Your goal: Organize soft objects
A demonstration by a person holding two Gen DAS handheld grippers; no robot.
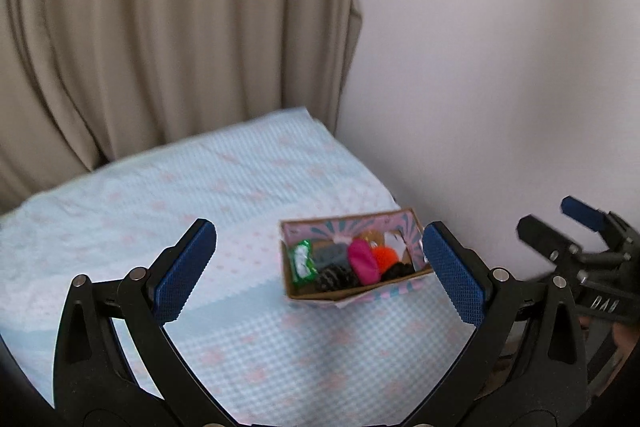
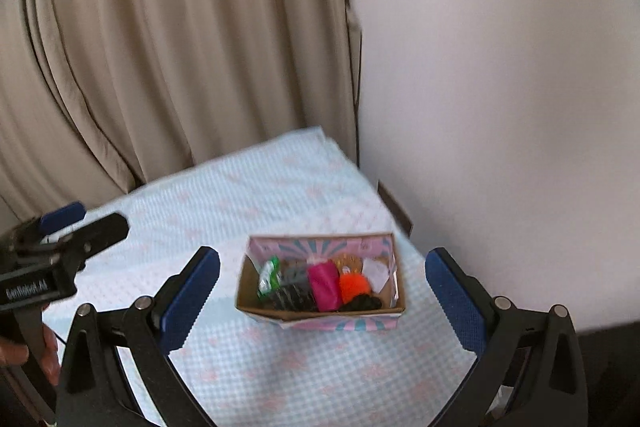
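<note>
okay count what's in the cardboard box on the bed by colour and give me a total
Green: 1, green packet
Grey: 1, grey piece
Black: 2, black mesh item, black fuzzy item
Pink: 1, pink pouch
Orange: 1, orange pom-pom
Tan: 1, tan round item
White: 1, white piece
Total: 8

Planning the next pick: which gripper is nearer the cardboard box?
Right, by a little. The right gripper faces the cardboard box squarely; from the left gripper it sits off to the right. Both open.

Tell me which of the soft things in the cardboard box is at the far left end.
The crinkly green and white packet, leaning against the left wall of the open cardboard box. The magenta pouch and fluffy orange pom-pom sit nearer the middle.
</note>
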